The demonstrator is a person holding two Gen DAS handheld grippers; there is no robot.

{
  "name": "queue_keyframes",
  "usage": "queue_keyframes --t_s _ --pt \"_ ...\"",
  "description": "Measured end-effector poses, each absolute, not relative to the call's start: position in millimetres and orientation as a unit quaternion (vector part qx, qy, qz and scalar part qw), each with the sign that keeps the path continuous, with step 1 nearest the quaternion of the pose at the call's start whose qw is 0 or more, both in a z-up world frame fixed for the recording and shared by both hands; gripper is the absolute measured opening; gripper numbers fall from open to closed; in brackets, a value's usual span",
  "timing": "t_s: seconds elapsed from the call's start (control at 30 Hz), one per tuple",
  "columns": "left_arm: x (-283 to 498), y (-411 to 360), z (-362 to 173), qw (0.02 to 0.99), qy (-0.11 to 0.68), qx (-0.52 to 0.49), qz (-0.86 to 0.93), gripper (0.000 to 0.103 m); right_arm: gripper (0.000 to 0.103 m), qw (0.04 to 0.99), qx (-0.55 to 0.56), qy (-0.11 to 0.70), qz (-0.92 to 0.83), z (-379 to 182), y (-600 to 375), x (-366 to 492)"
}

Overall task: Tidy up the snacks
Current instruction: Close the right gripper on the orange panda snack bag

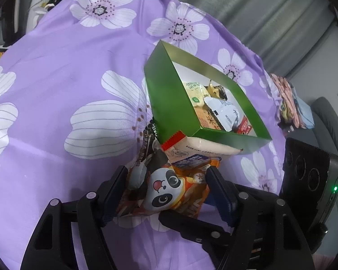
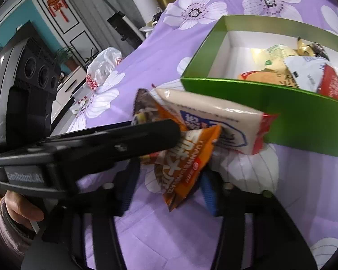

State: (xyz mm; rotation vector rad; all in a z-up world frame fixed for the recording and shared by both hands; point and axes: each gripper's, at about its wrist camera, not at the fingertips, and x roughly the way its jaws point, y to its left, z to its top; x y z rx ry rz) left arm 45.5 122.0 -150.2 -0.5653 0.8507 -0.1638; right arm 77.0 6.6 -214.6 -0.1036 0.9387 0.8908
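Green box (image 1: 169, 103) stands on the purple floral cloth (image 1: 56, 90), its open top facing up. Several packets (image 2: 299, 72) already lie inside, bunched toward one end; the other end shows bare white floor. That part of the sorting is judged done.

Three packets remain outside, in a heap just beside the box's near wall: an orange panda packet (image 1: 169, 189), a cream packet with red ends (image 2: 214, 117) touching the box wall, and a dark brown packet (image 2: 144, 103) behind them.

Left gripper (image 1: 166, 186) is part closed around the panda packet, its pads pressing the packet's two sides. Right gripper (image 2: 169, 180) has its fingers either side of the same orange packet's lower corner; the picture is blurred and the left gripper crosses in front, so whether it has a grip cannot be told.

Judgement: task roughly half complete; the heap is still to be boxed.
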Motion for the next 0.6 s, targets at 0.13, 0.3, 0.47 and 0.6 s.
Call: queue_keyframes --t_s 0.13,0.3,0.47,0.6 --pt "44 122 -149 0.869 0.406 -0.272 -0.079 0.066 0.037 0.795 -0.062 0.437 0.416 -217 9 77" --pt "38 118 -146 0.872 0.405 -0.264 -0.079 0.066 0.036 0.795 -0.064 0.435 0.417 -215 7 75" --pt "22 111 -130 0.880 0.390 -0.259 -0.082 0.065 0.035 0.799 -0.071 0.421 0.423 -202 0 60" --pt "11 99 -109 0.889 0.379 -0.242 -0.090 0.065 0.035 0.807 -0.078 0.401 0.427 -187 -10 46"
